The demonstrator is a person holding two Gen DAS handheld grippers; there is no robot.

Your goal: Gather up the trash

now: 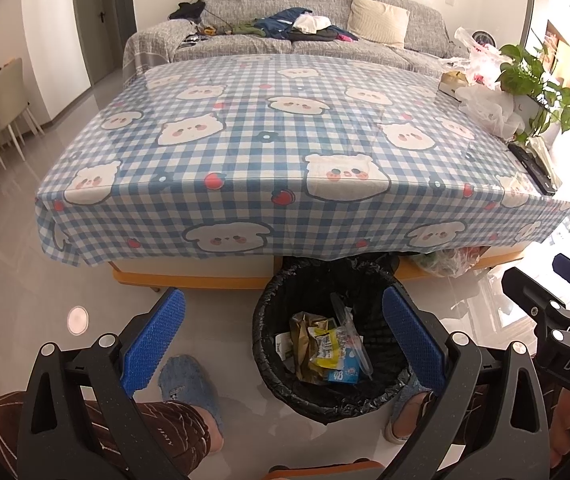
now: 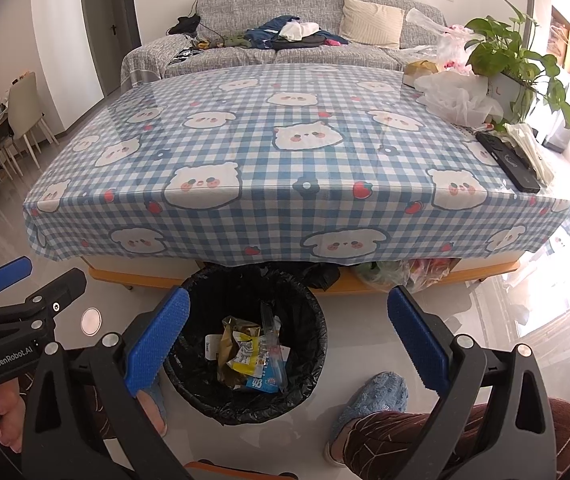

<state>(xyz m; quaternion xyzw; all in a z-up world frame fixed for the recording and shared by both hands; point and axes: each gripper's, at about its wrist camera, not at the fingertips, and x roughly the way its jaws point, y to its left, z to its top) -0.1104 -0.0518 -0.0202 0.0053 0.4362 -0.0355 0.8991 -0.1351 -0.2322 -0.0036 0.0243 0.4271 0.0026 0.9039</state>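
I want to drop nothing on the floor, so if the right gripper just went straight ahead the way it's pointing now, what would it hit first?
Probably the hanging front edge of the checked tablecloth. The right gripper is open and empty, and the black-lined trash bin sits lower, between its fingers, so it likely passes over the bin. Depth is uncertain.

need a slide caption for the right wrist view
Open right gripper above a black-lined trash bin of crumpled wrappers, before a blue checked cartoon tablecloth.

Checked table (image 2: 269, 152): bags (image 2: 457, 96), plant (image 2: 505, 60), remote (image 2: 507, 160).
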